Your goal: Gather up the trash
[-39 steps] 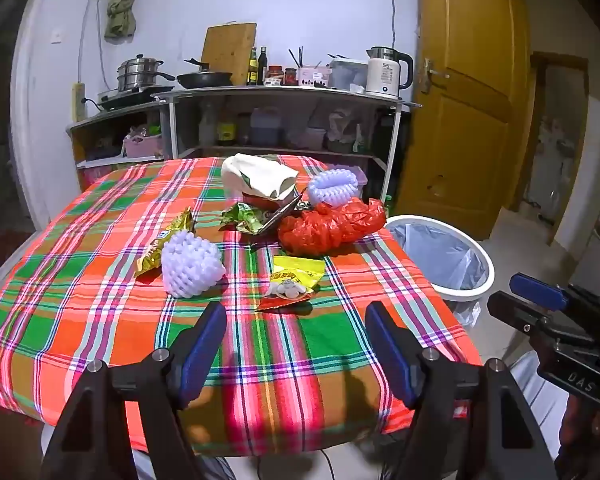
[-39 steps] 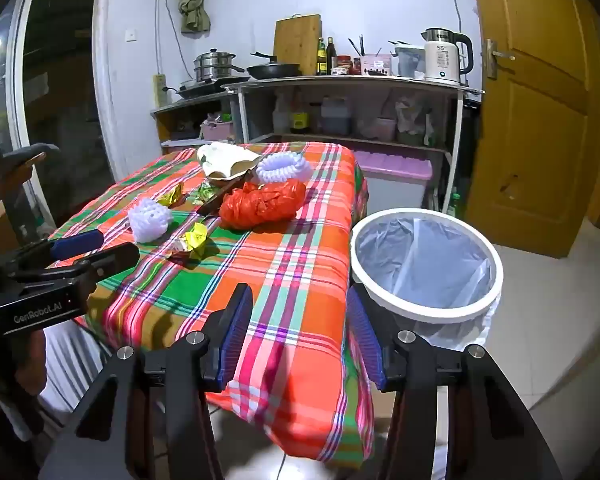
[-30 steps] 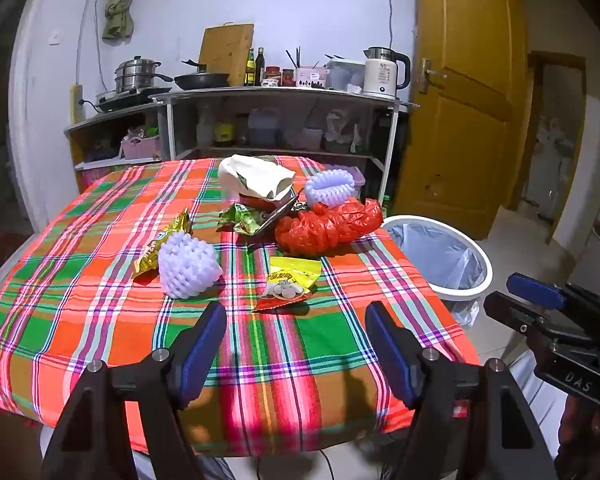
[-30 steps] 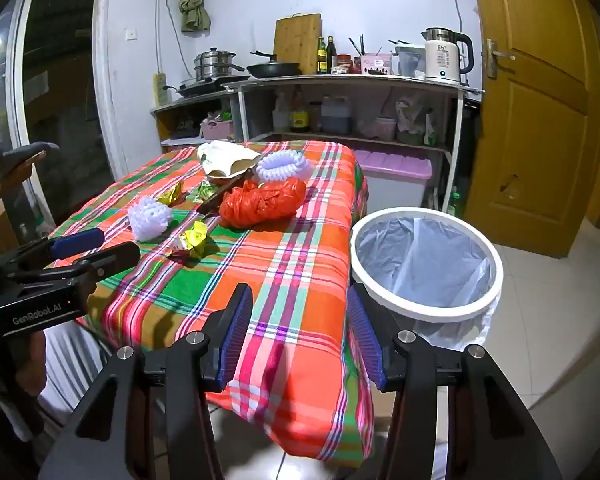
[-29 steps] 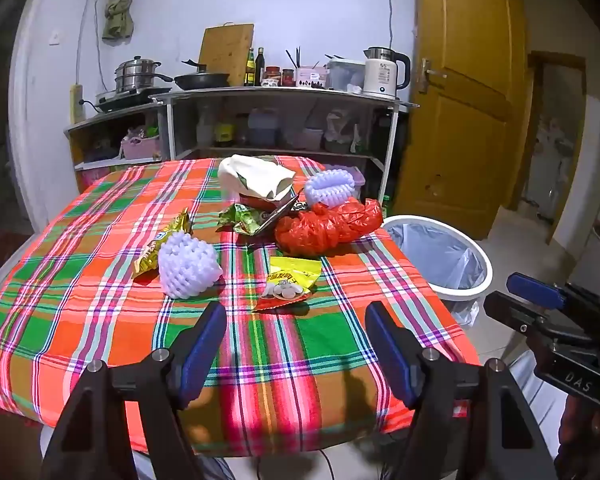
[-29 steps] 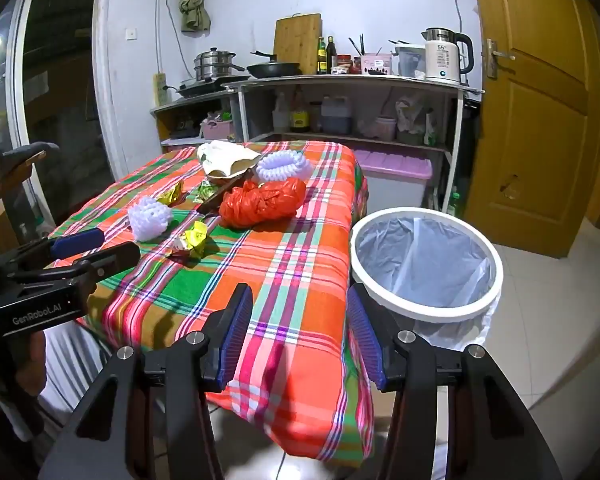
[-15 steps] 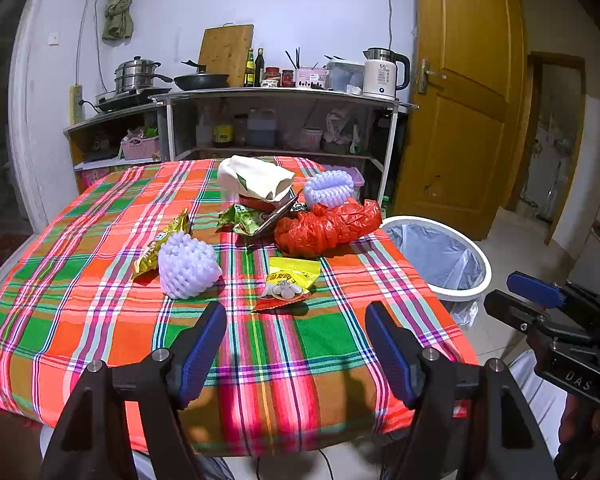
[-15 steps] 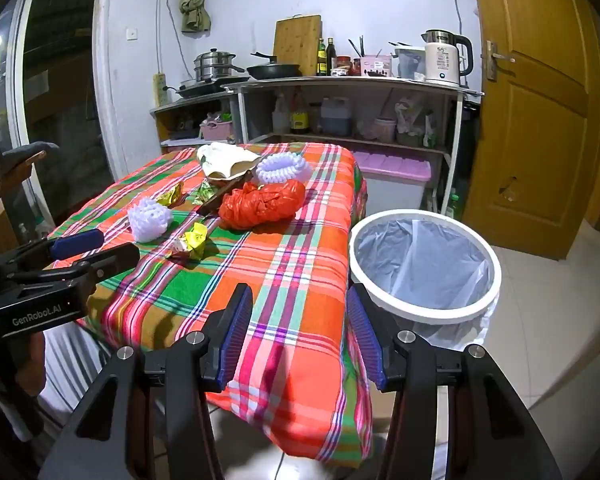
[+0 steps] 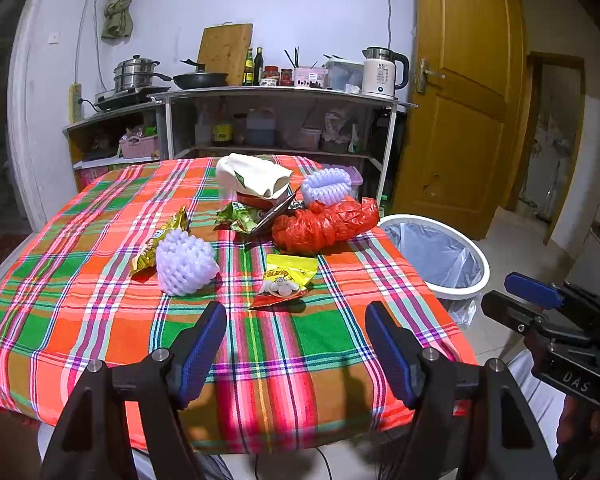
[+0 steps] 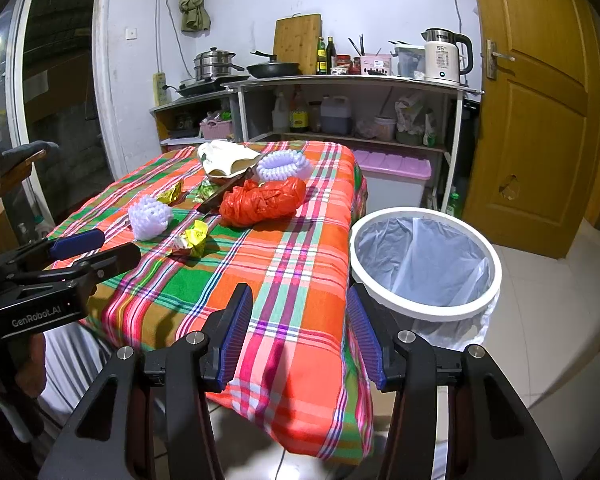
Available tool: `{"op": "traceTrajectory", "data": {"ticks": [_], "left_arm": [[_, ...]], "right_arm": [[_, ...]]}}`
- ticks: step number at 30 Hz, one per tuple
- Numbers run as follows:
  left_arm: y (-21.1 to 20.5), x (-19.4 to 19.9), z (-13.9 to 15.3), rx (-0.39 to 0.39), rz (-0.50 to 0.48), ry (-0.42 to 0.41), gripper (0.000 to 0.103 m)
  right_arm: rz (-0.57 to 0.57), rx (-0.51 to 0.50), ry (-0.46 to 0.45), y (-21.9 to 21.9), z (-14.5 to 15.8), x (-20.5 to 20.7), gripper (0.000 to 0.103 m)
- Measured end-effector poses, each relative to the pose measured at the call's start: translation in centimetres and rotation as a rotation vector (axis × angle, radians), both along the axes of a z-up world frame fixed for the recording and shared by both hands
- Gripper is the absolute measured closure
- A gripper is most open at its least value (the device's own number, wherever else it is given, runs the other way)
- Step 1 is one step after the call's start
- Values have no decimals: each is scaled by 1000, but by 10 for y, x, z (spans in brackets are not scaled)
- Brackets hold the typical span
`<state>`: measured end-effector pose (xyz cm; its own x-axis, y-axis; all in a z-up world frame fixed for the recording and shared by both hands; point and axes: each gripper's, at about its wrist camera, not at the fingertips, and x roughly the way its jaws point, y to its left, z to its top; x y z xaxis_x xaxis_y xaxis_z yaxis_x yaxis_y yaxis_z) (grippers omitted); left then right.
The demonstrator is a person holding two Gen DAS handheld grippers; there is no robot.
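Observation:
Trash lies on a plaid-covered table [image 9: 80, 320]: a yellow snack wrapper [image 9: 286, 278], a white foam fruit net [image 9: 184, 266], a gold wrapper [image 9: 160, 240], a red plastic bag [image 9: 324, 226], a green wrapper [image 9: 240, 218], a second foam net [image 9: 326, 186] and a white bag [image 9: 252, 176]. A white bin with a liner [image 10: 424, 264] stands on the floor right of the table. My left gripper [image 9: 294, 322] is open and empty at the table's near edge. My right gripper [image 10: 300, 308] is open and empty, low between table corner and bin.
A shelf unit [image 9: 276, 96] with pots, bottles and a kettle [image 9: 382, 70] stands behind the table. A wooden door [image 9: 460, 112] is at the right. A pink-lidded box [image 10: 392, 170] sits under the shelf. Tiled floor [image 10: 560, 320] surrounds the bin.
Almost nothing has changed; both views drift very slightly. Both grippers stay open and empty, and the trash has not moved.

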<state>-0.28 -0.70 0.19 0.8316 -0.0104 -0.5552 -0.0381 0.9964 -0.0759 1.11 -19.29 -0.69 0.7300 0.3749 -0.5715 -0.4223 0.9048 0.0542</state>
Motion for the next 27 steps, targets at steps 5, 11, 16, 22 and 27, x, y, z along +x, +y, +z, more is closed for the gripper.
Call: {"op": "traceTrajectory", "data": {"ticks": [5, 11, 16, 22, 27], "left_arm": [[0, 0, -1, -1, -1, 0, 32], [1, 0, -2, -1, -2, 1, 32], [1, -1, -3, -2, -2, 1, 32], [1, 0, -3, -1, -2, 0, 32], [1, 0, -3, -2, -3, 2, 32]], "right_arm": [[-2, -1, 1, -1, 1, -2, 52], [-1, -2, 4, 0, -1, 0, 52], [-1, -6, 7, 3, -7, -2, 52], [-1, -6, 7, 3, -7, -3, 52], [-2, -7, 8, 3, -6, -2, 52]]}}
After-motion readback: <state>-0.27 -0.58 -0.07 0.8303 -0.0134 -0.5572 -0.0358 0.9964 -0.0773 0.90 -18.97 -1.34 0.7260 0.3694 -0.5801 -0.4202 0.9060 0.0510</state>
